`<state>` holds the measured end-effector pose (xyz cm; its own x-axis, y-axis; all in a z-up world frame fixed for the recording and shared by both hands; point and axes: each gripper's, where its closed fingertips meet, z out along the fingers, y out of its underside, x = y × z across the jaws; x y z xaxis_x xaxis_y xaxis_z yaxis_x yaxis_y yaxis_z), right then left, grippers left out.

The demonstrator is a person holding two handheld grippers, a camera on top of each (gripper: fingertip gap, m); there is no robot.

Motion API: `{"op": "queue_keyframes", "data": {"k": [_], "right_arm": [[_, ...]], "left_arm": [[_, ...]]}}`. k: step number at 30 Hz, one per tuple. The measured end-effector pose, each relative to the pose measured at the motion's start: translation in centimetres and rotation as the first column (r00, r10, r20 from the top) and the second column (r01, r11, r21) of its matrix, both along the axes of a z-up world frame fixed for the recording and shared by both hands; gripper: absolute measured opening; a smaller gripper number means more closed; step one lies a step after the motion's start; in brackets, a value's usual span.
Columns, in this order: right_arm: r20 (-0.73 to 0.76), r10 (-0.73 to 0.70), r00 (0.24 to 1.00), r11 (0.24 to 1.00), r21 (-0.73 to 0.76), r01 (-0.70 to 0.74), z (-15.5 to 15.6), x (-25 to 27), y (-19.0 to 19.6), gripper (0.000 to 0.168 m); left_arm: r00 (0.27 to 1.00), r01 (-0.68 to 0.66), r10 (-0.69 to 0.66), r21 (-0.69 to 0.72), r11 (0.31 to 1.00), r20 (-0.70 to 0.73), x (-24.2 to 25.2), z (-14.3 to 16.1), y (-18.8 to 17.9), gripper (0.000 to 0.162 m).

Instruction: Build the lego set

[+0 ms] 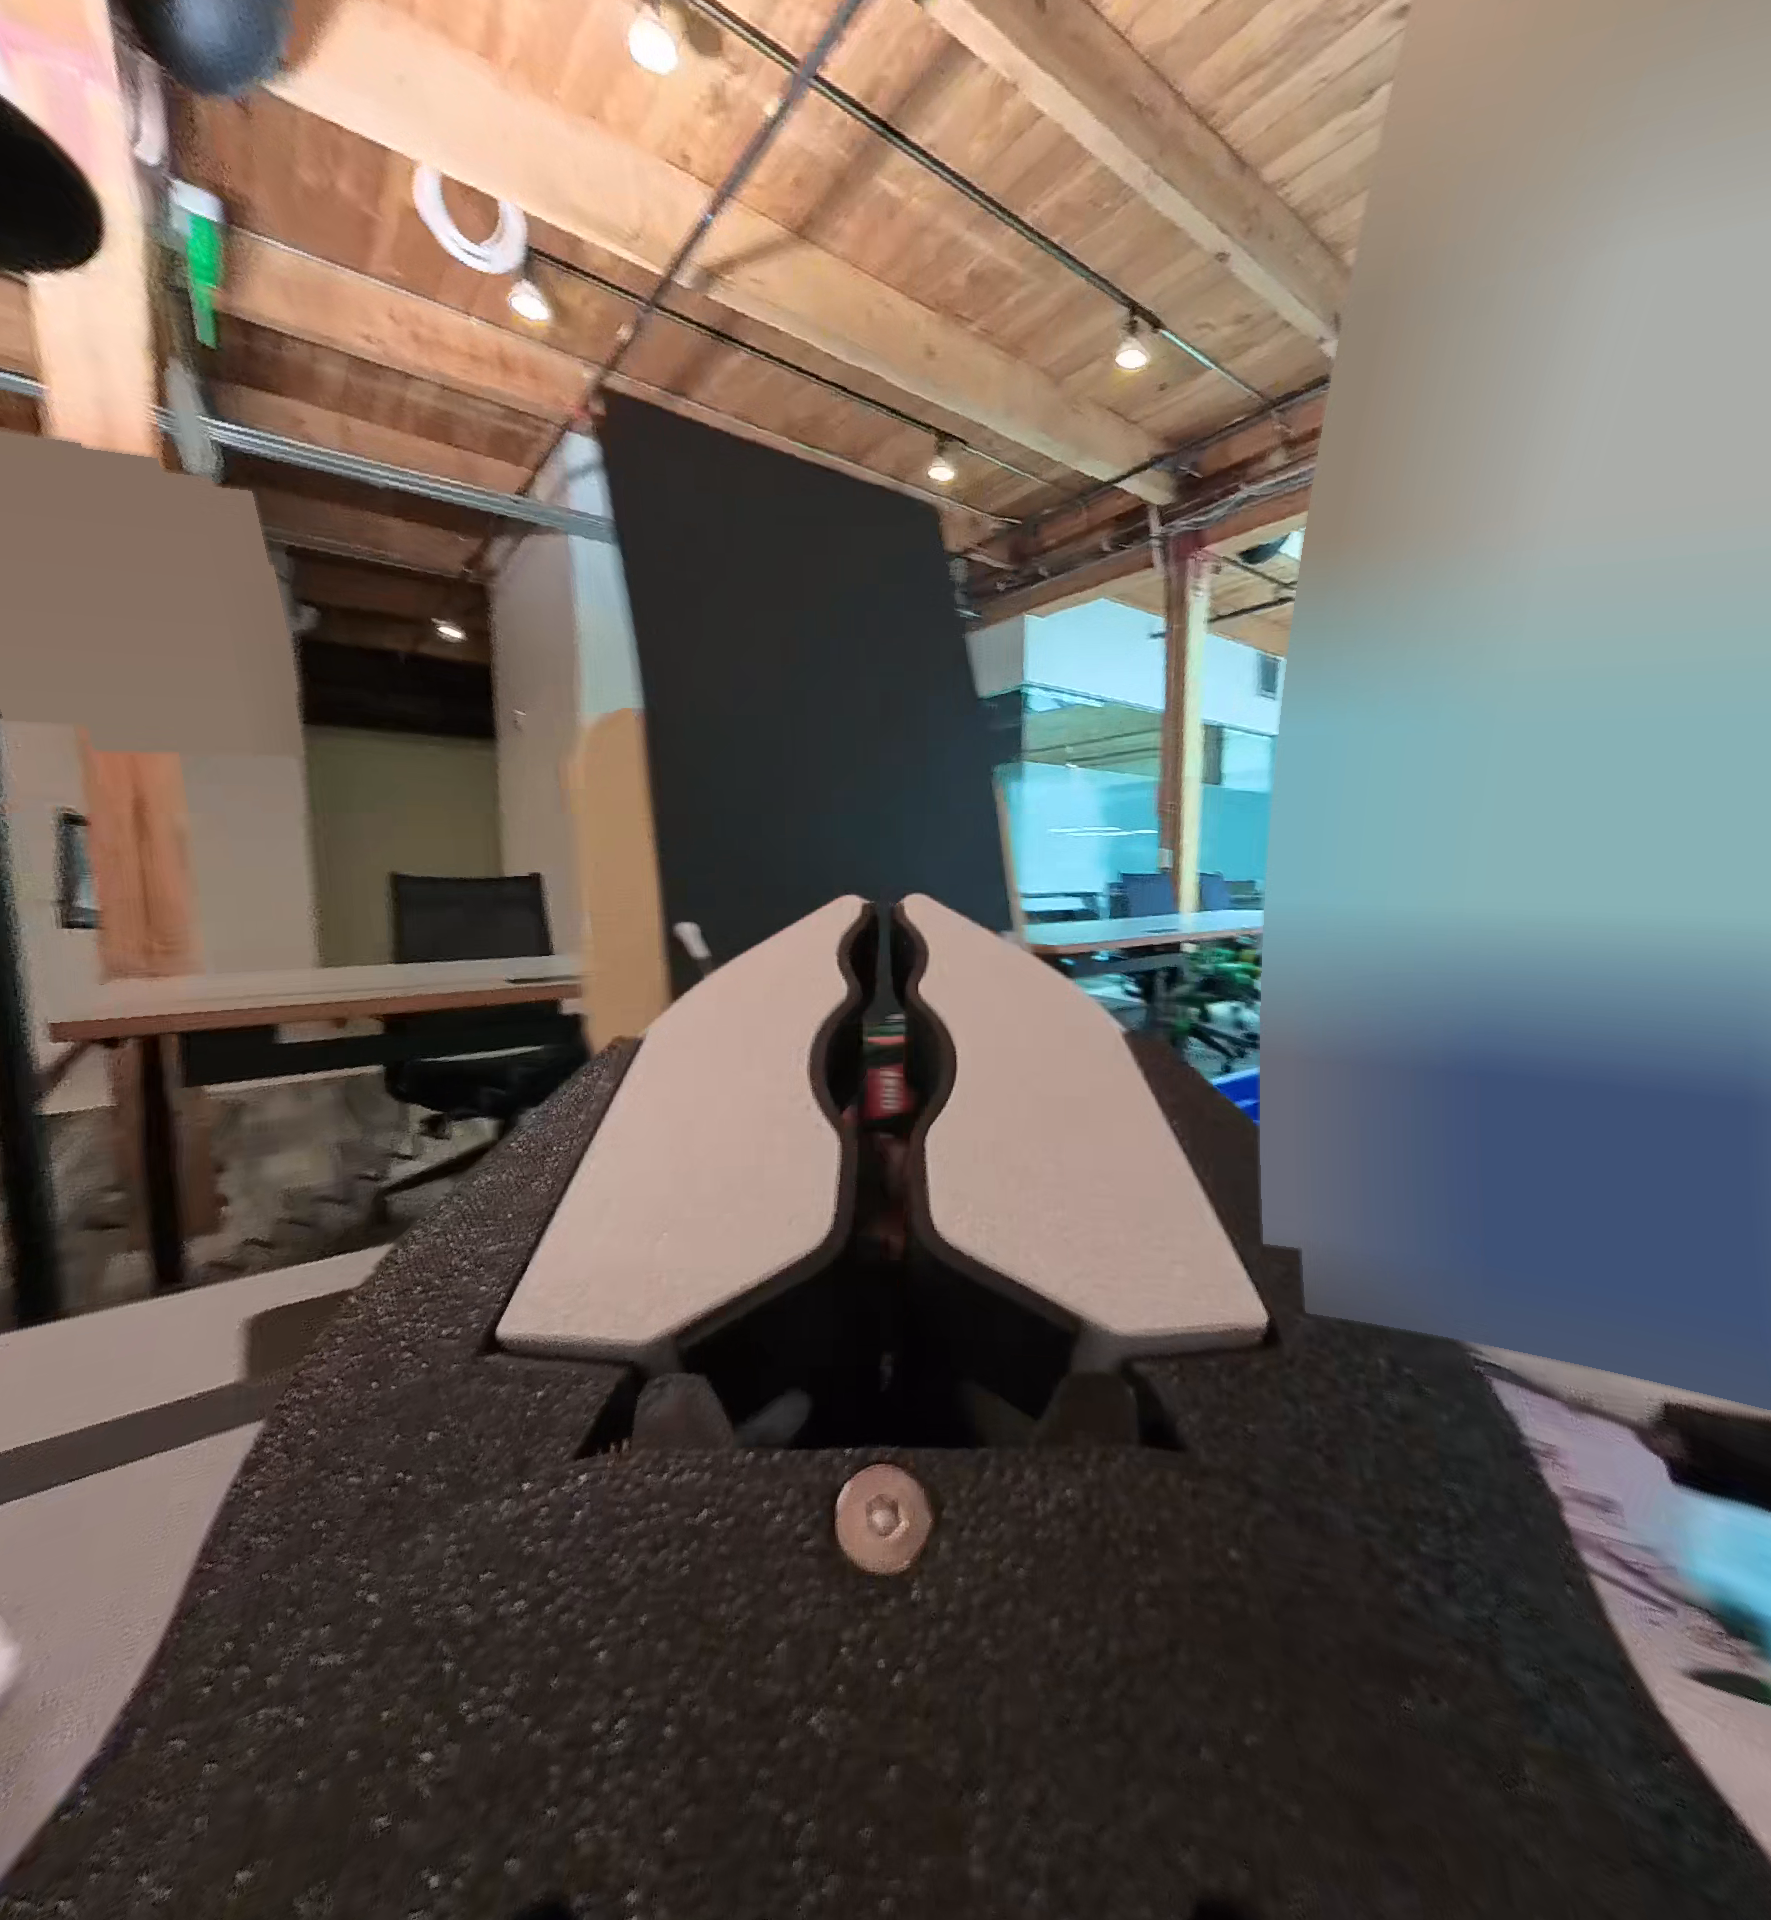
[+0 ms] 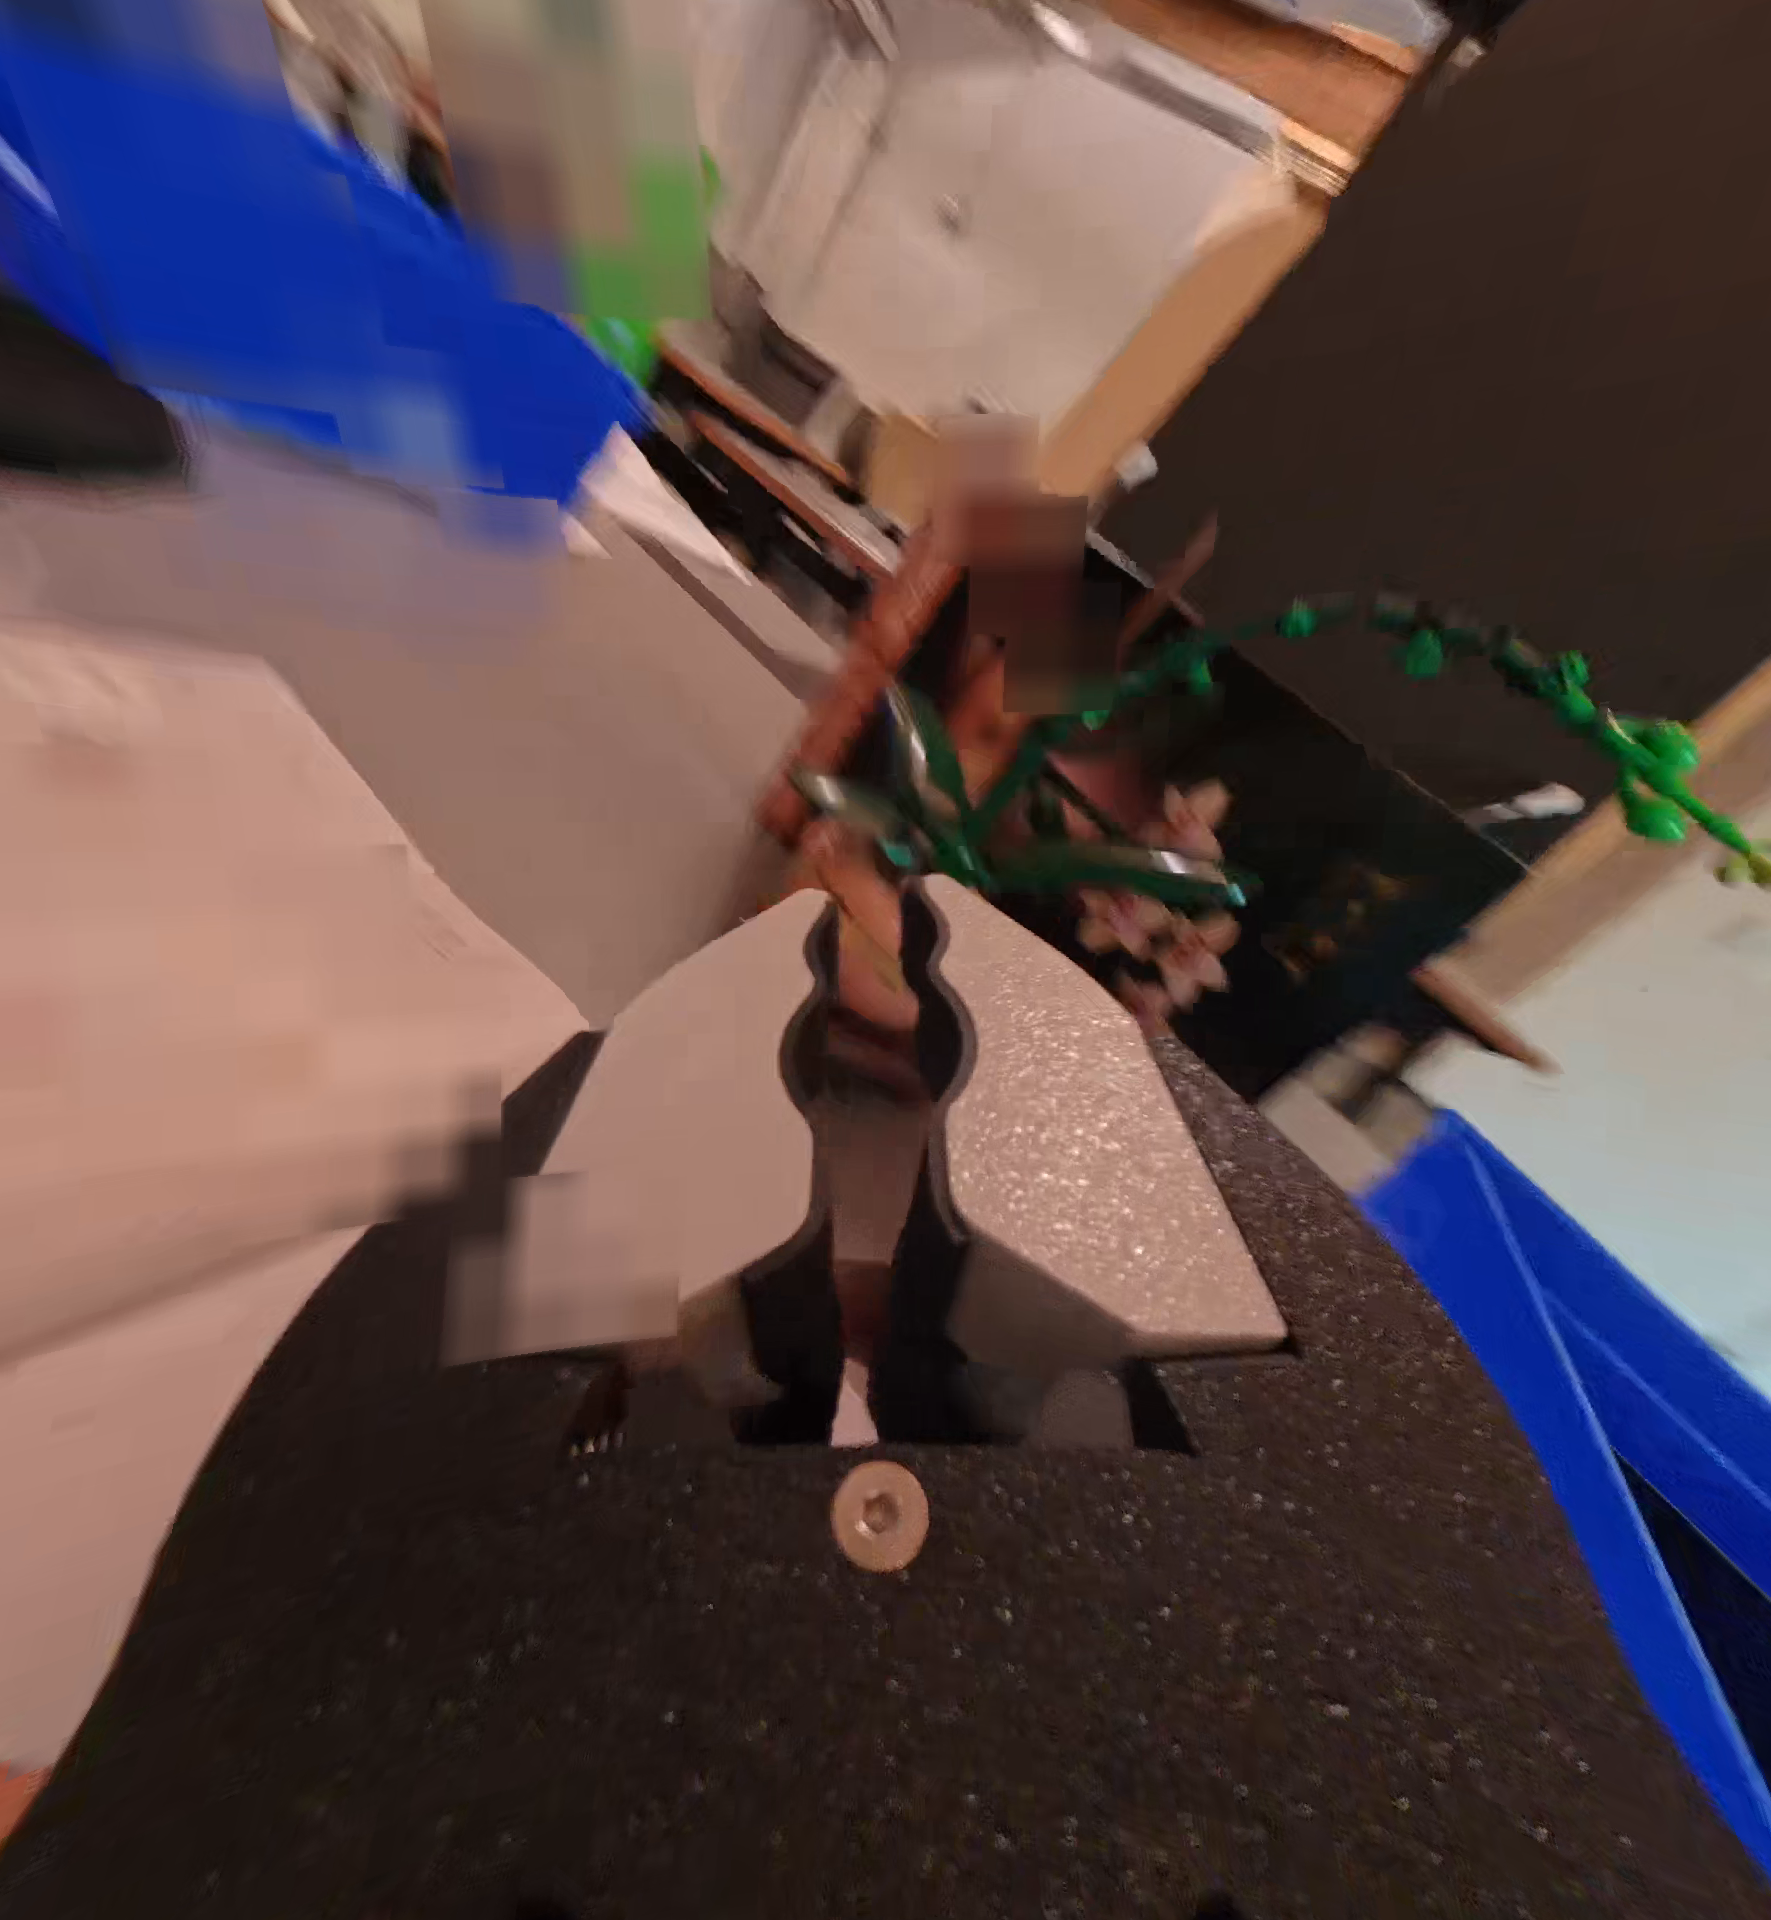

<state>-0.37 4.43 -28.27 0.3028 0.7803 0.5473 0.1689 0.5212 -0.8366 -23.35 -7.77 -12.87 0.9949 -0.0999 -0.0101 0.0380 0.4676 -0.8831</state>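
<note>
In the right wrist view my right gripper (image 2: 873, 914) is shut on the brown lower stem (image 2: 865, 935) of a lego plant. Dark green leaves (image 2: 1068, 862) spread just past the fingertips. A thin green stalk with buds (image 2: 1421, 655) arches up and to the right. The picture is motion-blurred. In the left wrist view my left gripper (image 1: 886, 914) points up at the room, fingers (image 1: 1026, 1091) shut together. A small red and dark thing (image 1: 886, 1086) shows in the gap behind the tips; I cannot tell if it is held.
A dark box with pink flowers pictured on it (image 2: 1172, 935) lies behind the plant. A blue bin (image 2: 1587, 1299) stands at the right, another blue shape (image 2: 289, 260) at upper left. A booklet (image 1: 1629, 1507) lies on the white table (image 1: 81, 1558) in the left wrist view.
</note>
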Motion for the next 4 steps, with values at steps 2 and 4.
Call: {"op": "queue_keyframes", "data": {"k": [2, 4], "right_arm": [[-0.147, 0.197, 0.969, 0.963, -0.157, -0.219, 4.0, 1.0, -2.5, 0.005], [-0.384, 0.353, 0.853, 0.805, -0.34, -0.486, 8.1, 3.4, -4.5, 0.004]], "left_arm": [[0.997, 0.077, -0.077, -0.033, 0.996, -0.003, 2.8, 0.2, 0.6, 0.003], [0.99, 0.142, -0.143, -0.067, 0.988, -0.012, 5.4, 0.4, 1.2, 0.005]]}}
